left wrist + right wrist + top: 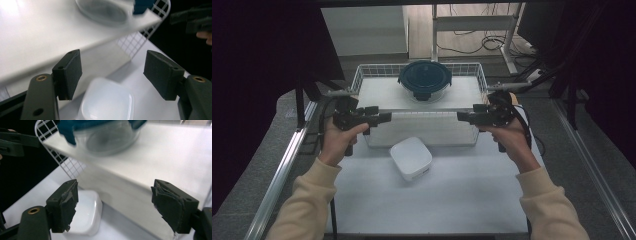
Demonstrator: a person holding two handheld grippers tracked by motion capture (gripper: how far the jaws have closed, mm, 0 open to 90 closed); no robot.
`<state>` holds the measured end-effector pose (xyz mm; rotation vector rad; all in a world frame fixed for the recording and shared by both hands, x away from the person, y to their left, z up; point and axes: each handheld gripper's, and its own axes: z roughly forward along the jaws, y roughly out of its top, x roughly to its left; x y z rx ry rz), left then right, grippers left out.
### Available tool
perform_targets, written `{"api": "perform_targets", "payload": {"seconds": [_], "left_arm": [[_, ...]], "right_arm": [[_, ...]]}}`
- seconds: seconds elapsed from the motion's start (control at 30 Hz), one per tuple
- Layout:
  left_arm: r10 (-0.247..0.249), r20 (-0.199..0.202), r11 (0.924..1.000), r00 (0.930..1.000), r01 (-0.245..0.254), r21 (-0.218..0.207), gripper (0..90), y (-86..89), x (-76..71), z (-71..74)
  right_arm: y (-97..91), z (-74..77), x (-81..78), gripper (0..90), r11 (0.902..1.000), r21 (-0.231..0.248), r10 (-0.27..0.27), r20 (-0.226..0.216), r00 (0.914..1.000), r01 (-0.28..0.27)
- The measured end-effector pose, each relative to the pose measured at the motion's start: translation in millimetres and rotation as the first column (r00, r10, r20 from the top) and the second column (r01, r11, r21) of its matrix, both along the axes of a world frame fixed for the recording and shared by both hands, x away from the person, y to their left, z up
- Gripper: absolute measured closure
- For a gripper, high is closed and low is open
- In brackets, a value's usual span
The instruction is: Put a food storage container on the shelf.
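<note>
A round glass container with a dark teal lid stands at the back of a white wire basket lined with a white board. In front of the basket a small white square dish lies on the mat. My left gripper hovers at the basket's front left corner and points right, open and empty. My right gripper hovers at the front right corner and points left, open with nothing between its worn pads.
A white mat covers the table under the basket and dish. Metal rails run along both table sides. Dark curtains hang left and right. Cables and a desk frame lie on the floor beyond.
</note>
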<state>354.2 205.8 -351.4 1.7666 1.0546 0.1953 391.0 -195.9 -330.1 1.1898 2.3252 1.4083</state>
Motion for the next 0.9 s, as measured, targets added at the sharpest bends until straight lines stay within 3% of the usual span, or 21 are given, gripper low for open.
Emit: {"api": "perform_targets", "payload": {"seconds": [0.17,0.3,0.43,0.7,0.9], "left_arm": [[-0.004,-0.005,0.9995,1.0000,0.004,0.031,30.8,4.0,-26.0,-27.0],[-0.016,-0.028,0.9995,0.9995,0.017,0.028,30.9,4.8,-41.4,-46.6],[0.011,-0.034,0.9974,0.9993,-0.009,0.072,30.9,4.7,-52.2,-62.9],[0.023,-0.079,0.9938,0.9966,-0.014,0.110,30.8,6.4,-59.5,-89.0],[0.052,-0.090,0.9919,0.9946,-0.040,0.120,31.0,12.5,-59.7,-95.2]], "right_arm": [[-8.3,-16.6,-26.8,25.1,0.9999,-0.001,0.015,0.033,0.9993,-0.015],[-14.3,-33.5,-42.9,25.8,0.9995,-0.008,0.030,0.026,0.9992,-0.029],[-19.2,-53.4,-52.8,26.2,0.9989,-0.022,0.040,-0.007,0.9992,-0.040],[-24.9,-83.4,-64.3,26.8,0.9983,-0.047,0.032,-0.039,0.9987,-0.034],[-27.1,-95.2,-64.2,27.3,0.9983,-0.045,0.033,-0.063,0.9975,-0.035]]}}
